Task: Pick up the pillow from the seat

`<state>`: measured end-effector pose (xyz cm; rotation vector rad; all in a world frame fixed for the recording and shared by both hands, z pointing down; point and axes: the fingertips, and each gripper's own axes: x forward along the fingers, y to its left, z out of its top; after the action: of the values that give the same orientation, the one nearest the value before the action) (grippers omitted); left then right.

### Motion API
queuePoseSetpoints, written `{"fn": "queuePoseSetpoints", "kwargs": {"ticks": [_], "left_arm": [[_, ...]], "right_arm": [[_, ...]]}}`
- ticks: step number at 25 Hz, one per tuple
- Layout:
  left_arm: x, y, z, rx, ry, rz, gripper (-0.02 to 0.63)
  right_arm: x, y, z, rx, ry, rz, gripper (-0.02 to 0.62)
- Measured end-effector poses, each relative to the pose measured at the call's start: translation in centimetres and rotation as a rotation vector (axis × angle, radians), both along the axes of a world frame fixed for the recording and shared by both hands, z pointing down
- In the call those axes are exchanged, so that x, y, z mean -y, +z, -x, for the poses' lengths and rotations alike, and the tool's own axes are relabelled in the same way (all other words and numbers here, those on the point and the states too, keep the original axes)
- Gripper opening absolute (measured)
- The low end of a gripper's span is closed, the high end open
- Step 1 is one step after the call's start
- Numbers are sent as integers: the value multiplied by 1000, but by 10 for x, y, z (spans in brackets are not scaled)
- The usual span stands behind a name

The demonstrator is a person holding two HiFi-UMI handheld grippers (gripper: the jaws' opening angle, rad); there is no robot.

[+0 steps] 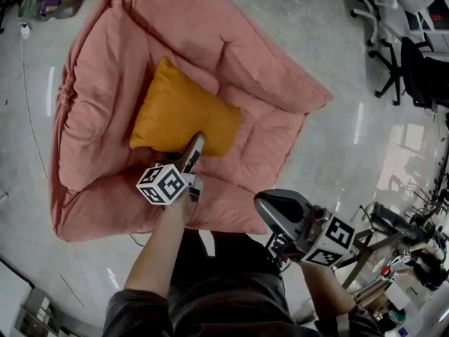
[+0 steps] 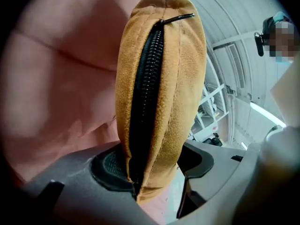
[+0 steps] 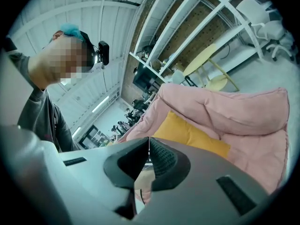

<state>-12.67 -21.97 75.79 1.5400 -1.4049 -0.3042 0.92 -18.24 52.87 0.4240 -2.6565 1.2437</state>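
1. Nearest to us, the risk lies in the hold itself. The left gripper (image 1: 194,146) has only the pillow's (image 1: 179,114) near edge, along the zipper (image 2: 145,93), and that seam is thin and soft. We judge that a quick lift could let the stuffing squeeze out from between the left fingers (image 2: 108,165), and the pillow would drop back.
2. Farther out, the pillow's bulk lies unsupported in the middle of the seat (image 1: 266,76), well inside all its edges. Raised by one edge, it would probably hang and swing, or drag over the pink padding. We think that pull could work the seam loose.
3. The right gripper (image 3: 149,142) hangs off the seat's near right corner, above the floor (image 1: 351,139). Its fingers (image 3: 161,159) are pressed together with nothing between them, so it offers no backup.
4. The left fingers stand partly closed, pinching the pillow's zipper edge from both sides, one on each face of the orange fabric.
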Motion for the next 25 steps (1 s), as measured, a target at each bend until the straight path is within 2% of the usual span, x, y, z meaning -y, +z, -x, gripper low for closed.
{"fn": "queuePoseSetpoints", "kwargs": {"ticks": [4, 9, 14, 21, 25], "left_arm": [[11, -75, 7, 13, 58, -111, 284], [21, -199, 11, 41, 138, -257, 284], [51, -327, 27, 91, 216, -440, 284], [17, -461, 7, 143, 292, -607, 284], [2, -512, -7, 171, 321, -670, 284]], "right_arm": [[5, -42, 5, 32, 36, -71, 16], [7, -117, 4, 73, 86, -152, 15], [22, -185, 8, 112, 154, -303, 17], [2, -271, -18, 174, 211, -459, 17], [-4, -309, -31, 207, 230, -522, 17]]}}
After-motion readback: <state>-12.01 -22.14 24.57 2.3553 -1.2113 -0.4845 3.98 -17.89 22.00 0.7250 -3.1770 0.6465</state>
